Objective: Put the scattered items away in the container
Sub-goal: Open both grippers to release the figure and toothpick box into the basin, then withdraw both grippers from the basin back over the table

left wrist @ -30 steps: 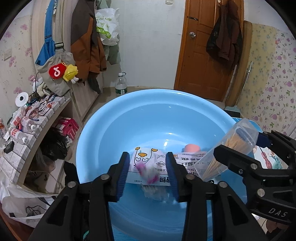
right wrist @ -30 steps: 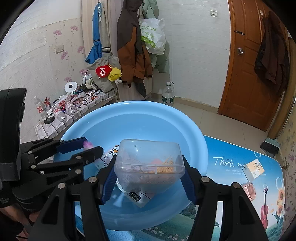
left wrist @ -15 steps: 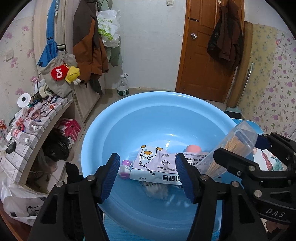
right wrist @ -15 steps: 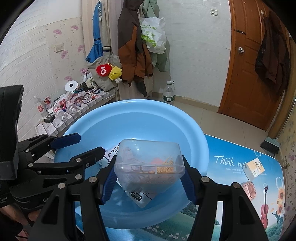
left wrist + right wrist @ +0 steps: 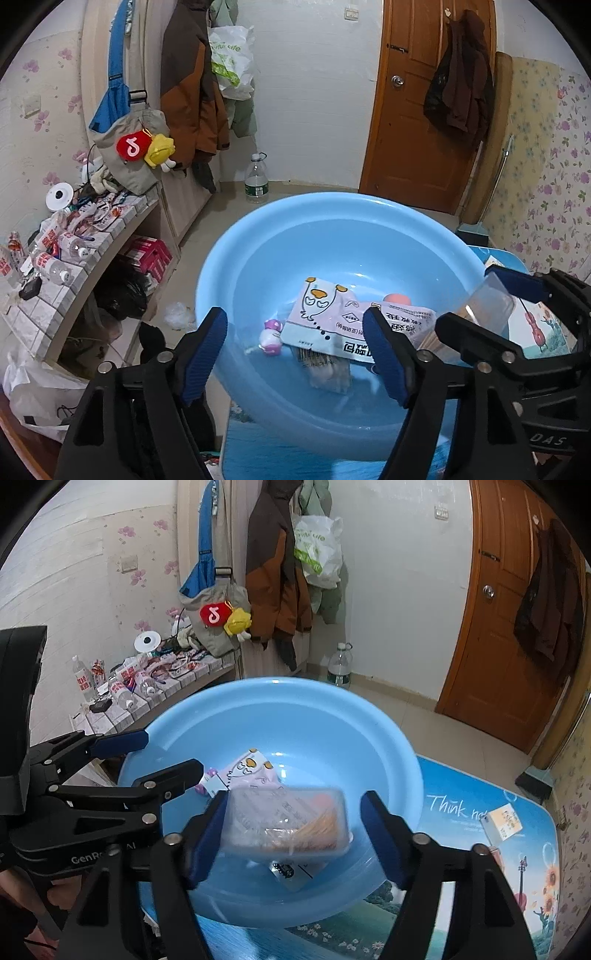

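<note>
A big light-blue basin [image 5: 280, 236] [image 5: 388, 753] stands on the table. In it lie a white and pink packet with duck drawings [image 5: 332, 314] [image 5: 255, 771], a small pink and white toy [image 5: 271, 334], a pink ball [image 5: 397, 298] and a small clear packet [image 5: 327, 371]. My left gripper [image 5: 295, 343] is open and empty above the basin's near rim. My right gripper [image 5: 291, 830] is open. A clear plastic box of toothpicks [image 5: 286, 825] [image 5: 476, 314] sits blurred between its fingers, above the basin, with a gap on the right side.
A small white and yellow box [image 5: 502, 821] and a pinkish item [image 5: 496, 856] lie on the picture-printed table [image 5: 480, 867] right of the basin. A cluttered tiled shelf [image 5: 74, 251] is at the left. A water bottle [image 5: 256, 181] stands on the floor by the wooden door [image 5: 417, 110].
My left gripper opened, dropped the pink toy into the basin and drew back. My right gripper opened, and the toothpick box is slipping down from between its fingers.
</note>
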The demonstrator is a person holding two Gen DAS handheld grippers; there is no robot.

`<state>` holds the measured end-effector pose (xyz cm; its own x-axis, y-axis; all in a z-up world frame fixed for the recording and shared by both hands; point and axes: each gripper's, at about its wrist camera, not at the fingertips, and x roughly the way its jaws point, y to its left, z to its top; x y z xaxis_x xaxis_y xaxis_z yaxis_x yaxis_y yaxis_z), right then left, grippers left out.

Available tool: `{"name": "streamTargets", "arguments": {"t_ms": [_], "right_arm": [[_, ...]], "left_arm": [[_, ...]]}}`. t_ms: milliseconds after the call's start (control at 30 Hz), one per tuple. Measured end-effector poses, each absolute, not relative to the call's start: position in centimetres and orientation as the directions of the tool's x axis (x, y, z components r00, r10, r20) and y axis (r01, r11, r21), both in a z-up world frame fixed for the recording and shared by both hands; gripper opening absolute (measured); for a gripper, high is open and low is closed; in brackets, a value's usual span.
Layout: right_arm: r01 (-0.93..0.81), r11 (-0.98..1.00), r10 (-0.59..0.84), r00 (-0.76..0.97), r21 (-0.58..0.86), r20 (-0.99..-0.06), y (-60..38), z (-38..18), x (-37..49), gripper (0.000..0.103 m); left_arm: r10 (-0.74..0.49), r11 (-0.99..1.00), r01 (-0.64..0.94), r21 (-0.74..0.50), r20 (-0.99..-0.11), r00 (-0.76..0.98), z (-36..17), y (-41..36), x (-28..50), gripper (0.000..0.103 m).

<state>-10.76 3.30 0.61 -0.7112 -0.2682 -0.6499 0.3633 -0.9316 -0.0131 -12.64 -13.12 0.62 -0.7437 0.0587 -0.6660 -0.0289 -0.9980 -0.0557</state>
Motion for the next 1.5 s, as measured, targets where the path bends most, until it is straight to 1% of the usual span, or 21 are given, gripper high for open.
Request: {"name": "streamTargets", "arguments": {"t_ms": [67, 633, 1267, 1500], "right_arm": [[0.365, -0.931, -0.267, -0.719, -0.022, -0.642, 3.2, 1.1, -10.3, 0.076], [0.271, -0.960, -0.260, -0.762, 0.073, -0.594, 8.7, 3.9, -5.8, 0.076], [0.180, -0.966, -0.254, -0.786, 0.185, -0.563, 14.6, 4.7, 1.1, 0.076], [0.165, -0.962, -0.263, -0.775, 0.218, -0.574, 14.9, 4.1, 2.2, 0.076]], "left_arm": [[0.056, -0.998, -0.029, -0.052, -0.661, -0.748, 0.8, -13.3, -12.4, 0.078], [0.036, -0.998, 0.005, -0.062, -0.640, -0.767, 2.6, -13.7, -8.8, 0.079], [0.011, -0.997, 0.036, -0.064, -0.617, -0.787, 4.4, -13.2, -3.5, 0.079], [0.002, -0.999, 0.030, -0.040, -0.623, -0.782, 4.4, -12.9, -2.3, 0.079]]}}
